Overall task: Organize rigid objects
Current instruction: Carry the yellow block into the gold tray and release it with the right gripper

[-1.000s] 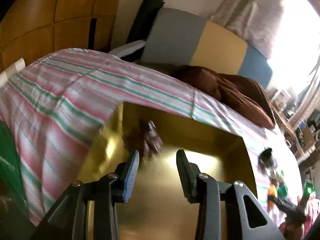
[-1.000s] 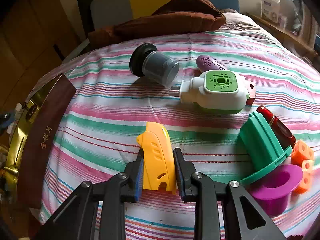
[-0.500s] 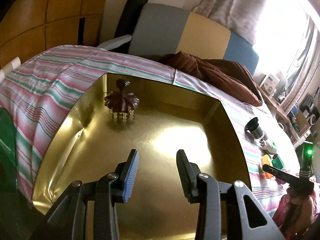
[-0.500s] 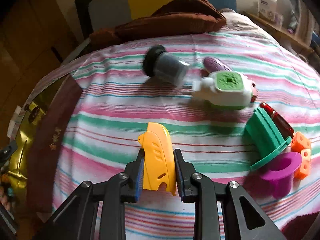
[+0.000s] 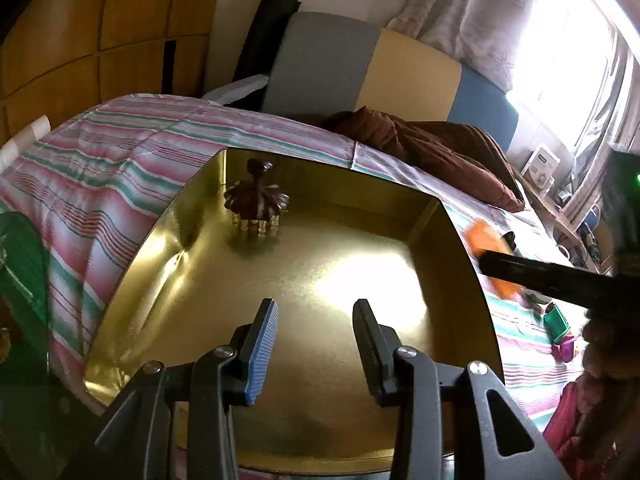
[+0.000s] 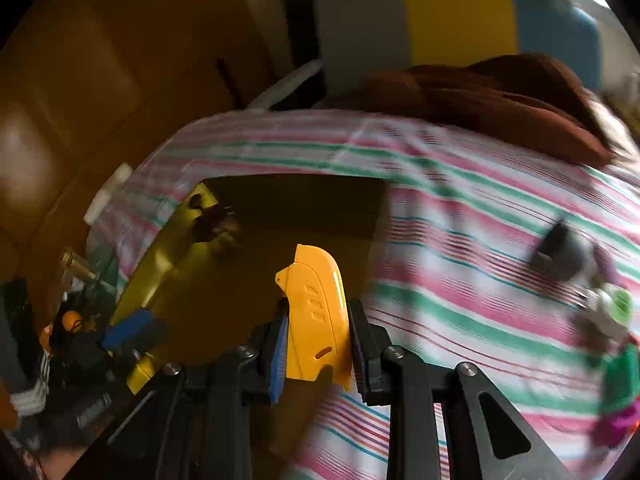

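My left gripper (image 5: 314, 344) is open and empty above the near side of a gold tray (image 5: 360, 280) on the striped bedspread. A brown wooden massager (image 5: 256, 204) stands in the tray's far left corner. My right gripper (image 6: 318, 350) is shut on a yellow plastic piece (image 6: 316, 312) and holds it in the air over the tray's right edge (image 6: 380, 216). In the left wrist view the right gripper (image 5: 560, 280) comes in from the right with the blurred yellow piece (image 5: 486, 240).
Several objects lie on the bedspread to the right: a dark jar (image 6: 560, 254), a white and green plug-in device (image 6: 608, 308), a green piece (image 5: 556, 322) and a magenta cup (image 5: 566, 350). A brown blanket (image 5: 432, 152) lies at the bed's head.
My right gripper has lifted the yellow piece off the bedspread and carried it left to the gold tray. My left gripper has stayed open over the tray.
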Action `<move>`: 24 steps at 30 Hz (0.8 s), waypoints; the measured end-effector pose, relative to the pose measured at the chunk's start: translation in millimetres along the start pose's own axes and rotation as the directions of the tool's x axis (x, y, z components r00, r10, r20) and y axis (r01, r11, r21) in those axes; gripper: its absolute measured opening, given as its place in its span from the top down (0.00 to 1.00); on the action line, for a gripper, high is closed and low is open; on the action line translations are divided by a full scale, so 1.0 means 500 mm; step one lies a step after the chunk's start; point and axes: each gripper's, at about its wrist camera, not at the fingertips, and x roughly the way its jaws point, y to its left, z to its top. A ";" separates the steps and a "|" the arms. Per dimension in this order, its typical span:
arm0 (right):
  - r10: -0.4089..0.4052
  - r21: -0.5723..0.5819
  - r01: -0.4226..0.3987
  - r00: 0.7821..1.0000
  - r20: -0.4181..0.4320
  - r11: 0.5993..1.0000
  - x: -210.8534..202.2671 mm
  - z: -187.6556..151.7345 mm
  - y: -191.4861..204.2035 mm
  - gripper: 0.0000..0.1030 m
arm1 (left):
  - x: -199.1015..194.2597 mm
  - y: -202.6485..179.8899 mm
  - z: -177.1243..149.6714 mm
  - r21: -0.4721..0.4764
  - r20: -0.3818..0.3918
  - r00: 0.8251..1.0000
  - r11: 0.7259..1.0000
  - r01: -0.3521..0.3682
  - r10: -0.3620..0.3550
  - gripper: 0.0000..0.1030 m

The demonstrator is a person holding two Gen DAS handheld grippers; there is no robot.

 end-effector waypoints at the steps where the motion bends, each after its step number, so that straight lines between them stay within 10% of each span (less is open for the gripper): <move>1: 0.006 -0.010 -0.006 1.000 -0.015 1.000 0.017 0.007 0.014 0.73 | -0.001 0.003 -0.001 -0.003 0.000 1.000 1.000 -0.003 0.003 0.62; 20: -0.045 0.112 0.061 0.988 -0.145 0.992 0.270 0.105 0.088 0.72 | -0.009 0.038 -0.004 -0.062 -0.021 1.000 0.998 -0.014 0.012 0.62; 24: -0.004 0.164 0.019 0.995 -0.095 0.986 0.257 0.110 0.077 0.55 | -0.006 0.039 -0.007 -0.062 -0.027 1.000 0.998 -0.016 0.015 0.62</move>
